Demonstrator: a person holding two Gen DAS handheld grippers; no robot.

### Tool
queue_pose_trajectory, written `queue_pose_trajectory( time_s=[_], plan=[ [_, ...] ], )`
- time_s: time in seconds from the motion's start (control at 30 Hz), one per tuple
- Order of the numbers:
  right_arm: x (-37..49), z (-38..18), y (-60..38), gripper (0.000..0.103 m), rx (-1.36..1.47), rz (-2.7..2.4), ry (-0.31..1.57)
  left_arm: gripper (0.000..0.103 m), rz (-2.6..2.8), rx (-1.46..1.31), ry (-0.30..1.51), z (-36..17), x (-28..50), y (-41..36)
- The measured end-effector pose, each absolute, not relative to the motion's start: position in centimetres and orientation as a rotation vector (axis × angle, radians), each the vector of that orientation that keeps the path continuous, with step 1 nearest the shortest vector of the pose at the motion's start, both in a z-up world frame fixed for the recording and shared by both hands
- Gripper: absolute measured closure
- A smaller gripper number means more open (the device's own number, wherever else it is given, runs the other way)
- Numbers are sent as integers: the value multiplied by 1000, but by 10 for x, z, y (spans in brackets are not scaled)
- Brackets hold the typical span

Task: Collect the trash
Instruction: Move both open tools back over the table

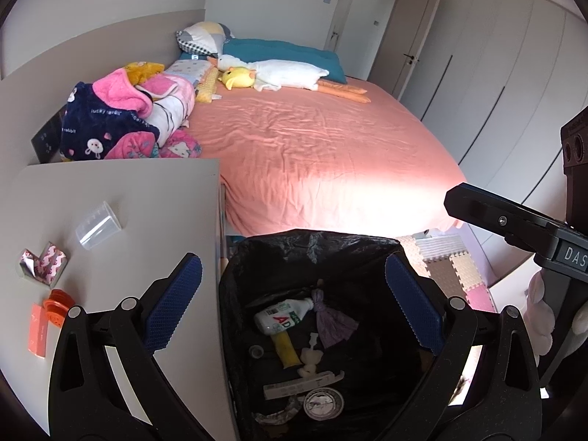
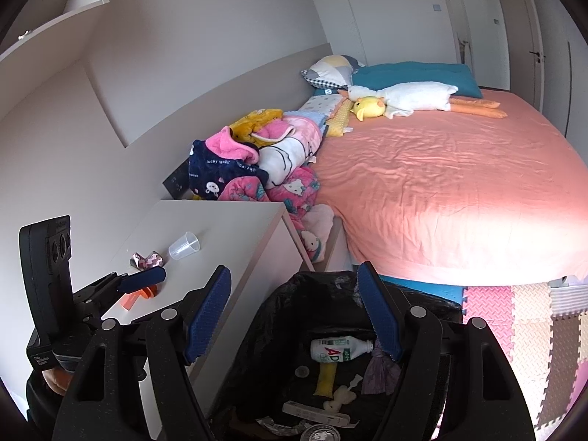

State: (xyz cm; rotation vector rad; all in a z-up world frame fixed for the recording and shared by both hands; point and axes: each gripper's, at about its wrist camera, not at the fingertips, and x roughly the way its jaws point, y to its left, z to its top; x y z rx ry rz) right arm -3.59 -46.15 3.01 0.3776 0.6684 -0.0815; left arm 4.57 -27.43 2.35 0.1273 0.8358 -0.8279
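Note:
A bin lined with a black bag (image 1: 257,253) (image 2: 286,294) stands between the white bedside table and the bed. It holds a white bottle (image 1: 283,316) (image 2: 340,348), a yellow packet, a purple wrapper and other scraps. On the table lie a clear plastic cup (image 1: 97,225) (image 2: 183,245), a crumpled patterned wrapper (image 1: 44,264) (image 2: 147,260), an orange lid (image 1: 57,307) and an orange card (image 1: 36,330). My left gripper (image 1: 294,301) is open and empty above the bin; it also shows in the right wrist view (image 2: 145,277). My right gripper (image 2: 294,312) is open and empty over the bin.
The white bedside table (image 1: 158,198) (image 2: 235,228) is at the left. A bed with a pink sheet (image 1: 312,147) (image 2: 459,191) carries blankets and plush toys. Foam floor mats (image 1: 452,268) (image 2: 533,312) lie at the right. Wardrobe doors (image 1: 496,73) stand beyond.

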Motion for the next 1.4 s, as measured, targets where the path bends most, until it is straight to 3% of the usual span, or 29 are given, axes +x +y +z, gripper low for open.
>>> queue_pose_trajectory(
  time_s=[1.4],
  plan=[
    [36, 13, -320, 31, 241, 223, 783, 7, -471, -1, 853, 11, 48, -118]
  ],
)
